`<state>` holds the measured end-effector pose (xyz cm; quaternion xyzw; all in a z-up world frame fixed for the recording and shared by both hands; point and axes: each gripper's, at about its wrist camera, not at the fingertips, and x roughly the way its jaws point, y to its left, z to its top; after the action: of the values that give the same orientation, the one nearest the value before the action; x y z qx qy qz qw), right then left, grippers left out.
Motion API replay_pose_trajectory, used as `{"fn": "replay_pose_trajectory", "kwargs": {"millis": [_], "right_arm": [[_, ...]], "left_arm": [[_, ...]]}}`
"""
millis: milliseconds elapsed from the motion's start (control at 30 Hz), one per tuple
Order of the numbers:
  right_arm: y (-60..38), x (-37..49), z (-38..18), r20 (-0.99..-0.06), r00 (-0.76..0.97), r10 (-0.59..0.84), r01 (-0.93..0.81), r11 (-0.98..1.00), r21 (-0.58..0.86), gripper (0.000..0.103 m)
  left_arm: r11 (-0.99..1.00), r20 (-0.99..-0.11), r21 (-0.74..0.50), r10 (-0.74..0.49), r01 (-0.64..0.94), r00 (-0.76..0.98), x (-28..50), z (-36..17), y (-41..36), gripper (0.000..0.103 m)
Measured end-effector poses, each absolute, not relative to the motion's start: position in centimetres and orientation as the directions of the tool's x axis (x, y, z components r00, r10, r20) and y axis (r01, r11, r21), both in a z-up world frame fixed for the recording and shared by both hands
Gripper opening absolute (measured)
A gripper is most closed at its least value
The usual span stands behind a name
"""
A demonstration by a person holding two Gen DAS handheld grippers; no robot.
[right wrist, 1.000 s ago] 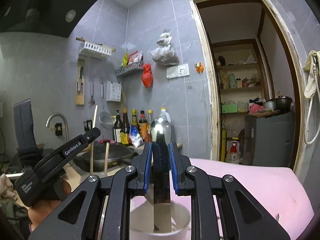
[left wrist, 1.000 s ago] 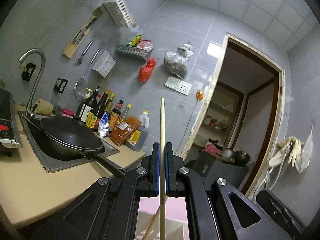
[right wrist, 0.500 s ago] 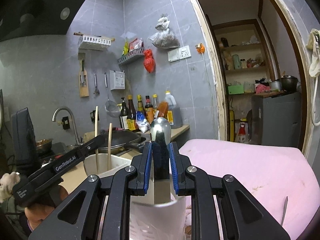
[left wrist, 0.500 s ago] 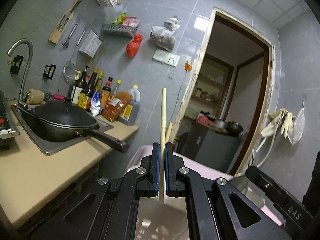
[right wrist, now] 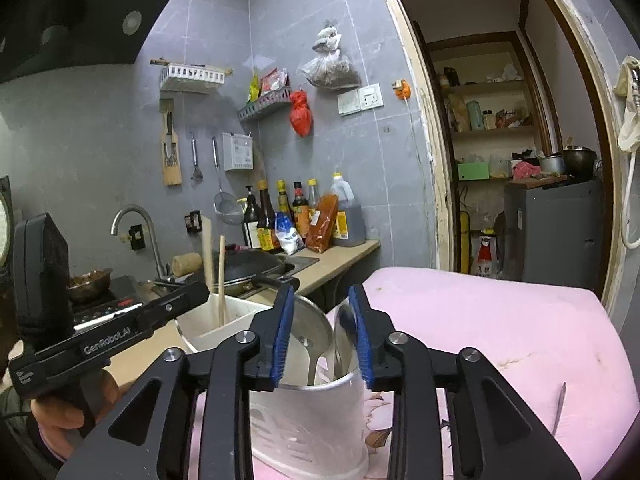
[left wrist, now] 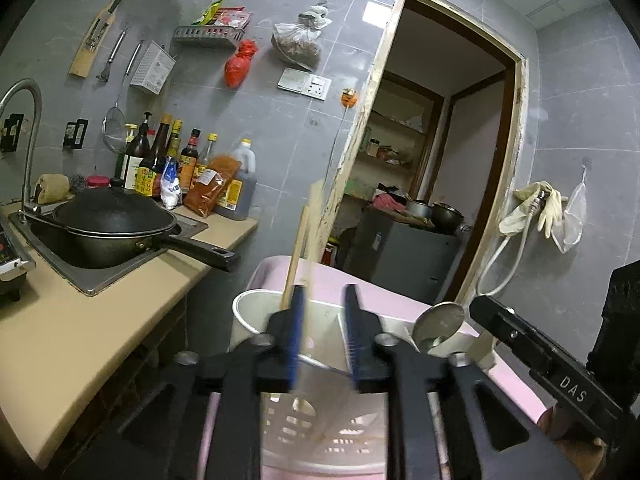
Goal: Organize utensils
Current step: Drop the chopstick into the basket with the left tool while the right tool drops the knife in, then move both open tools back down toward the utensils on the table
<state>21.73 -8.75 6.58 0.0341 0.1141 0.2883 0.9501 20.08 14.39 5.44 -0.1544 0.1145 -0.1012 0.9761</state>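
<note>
A white utensil holder stands on a pink cloth. My left gripper is over it and its jaws are opening. The two wooden chopsticks stand loose in the holder's left compartment, one of them blurred, and neither is pressed by the pads. My right gripper is opening too. The metal spoon leans beside its right pad, free, with its handle down in the holder. A wider metal utensil also sits in the holder.
The pink cloth spreads to the right, with a thin metal utensil lying on it. To the left are a beige counter, a black wok in the sink, and sauce bottles. A doorway opens behind.
Both grippers have opened. The chopstick slipped out of the left pads into the holder, and the spoon dropped lower from the right pads. The left gripper tilted down toward the holder.
</note>
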Motion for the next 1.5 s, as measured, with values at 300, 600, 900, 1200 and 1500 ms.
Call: {"fn": "replay_pose_trajectory", "kwargs": {"millis": [300,600,900,1200,1500], "right_arm": [[-11.6,19.5,9.1,-0.138,0.876,0.462,-0.455,0.887,0.083,0.078],[-16.0,16.5,9.5,-0.118,0.956,0.27,-0.276,0.96,-0.042,0.103],[-20.0,14.3,8.4,-0.106,0.988,0.111,-0.128,0.975,-0.179,0.103],[-24.2,14.1,6.6,-0.199,0.978,0.059,-0.1,0.974,-0.203,0.103],[-26.8,16.1,4.1,-0.393,0.91,0.131,-0.188,0.976,-0.111,0.102]], "left_arm": [[0.966,-0.233,-0.246,-0.136,0.077,0.963,18.0,8.0,12.4,0.062],[0.987,-0.225,-0.157,-0.059,0.024,0.973,16.0,8.3,8.3,0.09],[0.997,-0.23,-0.064,-0.056,0.043,0.972,14.6,7.0,3.3,0.093],[0.992,-0.366,-0.024,-0.126,0.126,0.922,15.2,4.3,-0.9,0.093],[0.973,-0.549,0.007,-0.188,0.23,0.814,16.7,2.1,-4.3,0.093]]}}
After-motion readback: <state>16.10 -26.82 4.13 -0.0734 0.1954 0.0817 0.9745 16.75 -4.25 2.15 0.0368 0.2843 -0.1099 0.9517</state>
